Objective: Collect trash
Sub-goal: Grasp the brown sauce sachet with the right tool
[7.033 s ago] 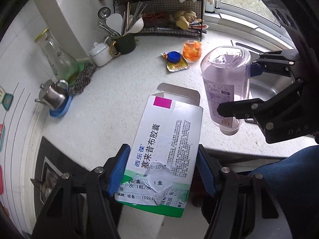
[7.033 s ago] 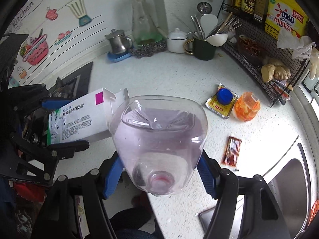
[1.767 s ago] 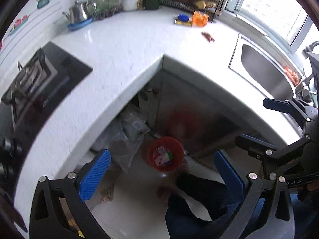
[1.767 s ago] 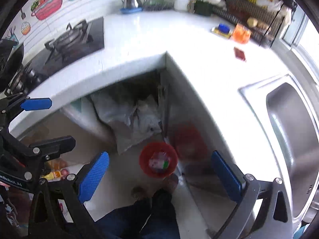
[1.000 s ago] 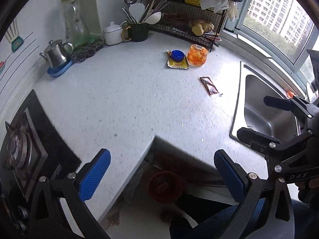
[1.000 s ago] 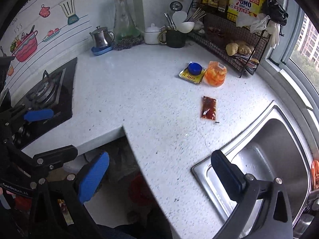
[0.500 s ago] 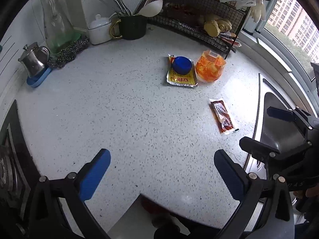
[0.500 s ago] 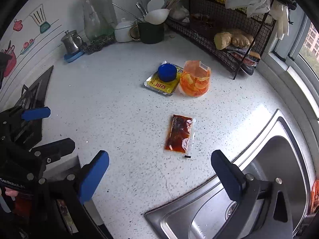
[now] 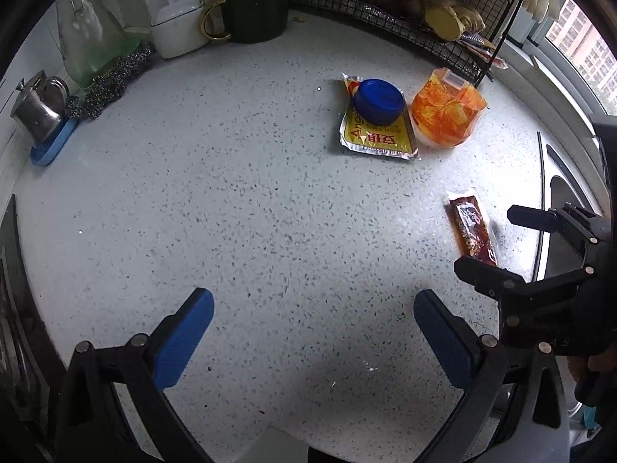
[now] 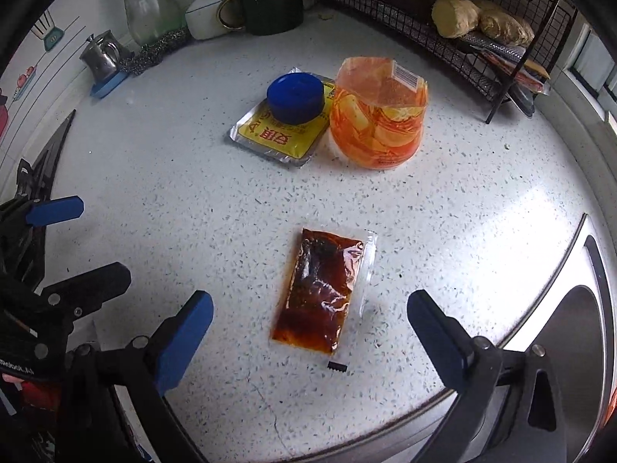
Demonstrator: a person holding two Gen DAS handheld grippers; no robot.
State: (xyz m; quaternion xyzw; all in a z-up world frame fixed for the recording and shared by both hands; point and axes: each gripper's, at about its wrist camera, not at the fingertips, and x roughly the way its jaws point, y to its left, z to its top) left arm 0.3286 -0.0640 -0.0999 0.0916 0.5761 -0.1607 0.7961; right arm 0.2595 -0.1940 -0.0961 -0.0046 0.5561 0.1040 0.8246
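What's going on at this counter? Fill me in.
A person is clearing trash with two handheld grippers. Neither holds anything. The right gripper hangs over a dark sauce packet lying flat on the counter, its fingers closing, the packet ahead between them but untouched. The left gripper is open over bare counter. A yellow packet with a blue cap and an orange bag remain.

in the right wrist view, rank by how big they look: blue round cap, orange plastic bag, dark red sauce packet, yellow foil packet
1. Orange plastic bag
2. Dark red sauce packet, though it lies nearer the camera
3. Yellow foil packet, partly covered by the cap, so unsure
4. Blue round cap
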